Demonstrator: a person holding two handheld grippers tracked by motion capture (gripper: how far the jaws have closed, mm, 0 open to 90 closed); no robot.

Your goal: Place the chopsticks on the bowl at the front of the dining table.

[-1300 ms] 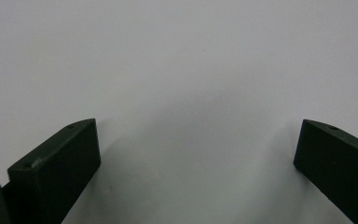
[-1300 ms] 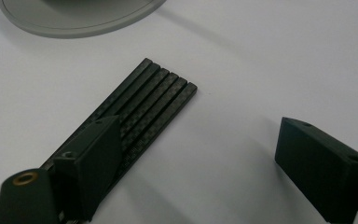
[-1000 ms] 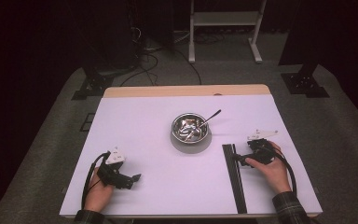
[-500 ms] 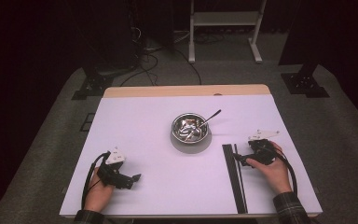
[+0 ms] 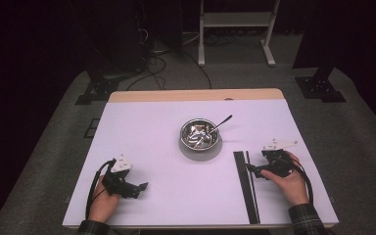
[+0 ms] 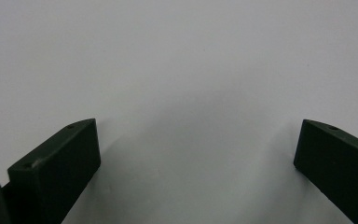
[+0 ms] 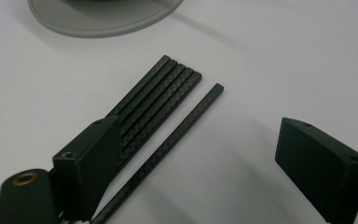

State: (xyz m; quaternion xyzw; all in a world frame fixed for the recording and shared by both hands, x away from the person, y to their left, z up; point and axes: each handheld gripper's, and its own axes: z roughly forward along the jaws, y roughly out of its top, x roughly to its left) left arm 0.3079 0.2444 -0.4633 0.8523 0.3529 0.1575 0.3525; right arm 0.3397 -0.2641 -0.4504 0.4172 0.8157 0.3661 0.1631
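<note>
My right gripper [image 7: 205, 163] hangs with jaws spread over the black sticks [image 7: 161, 100] near the worktop's [image 5: 142, 127] right edge, left gripper [image 5: 127, 185] spread and empty, and I judge closing now could nip several sticks or skid the loose one.

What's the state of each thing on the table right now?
Left tongs: open, empty, over bare table.
Right tongs: open, empty, straddling the single rod.
Bowl: upright, spoon leaning out.
Rod bundle: lying flat, four side by side.
Single rod: flat, apart from bundle.
</note>
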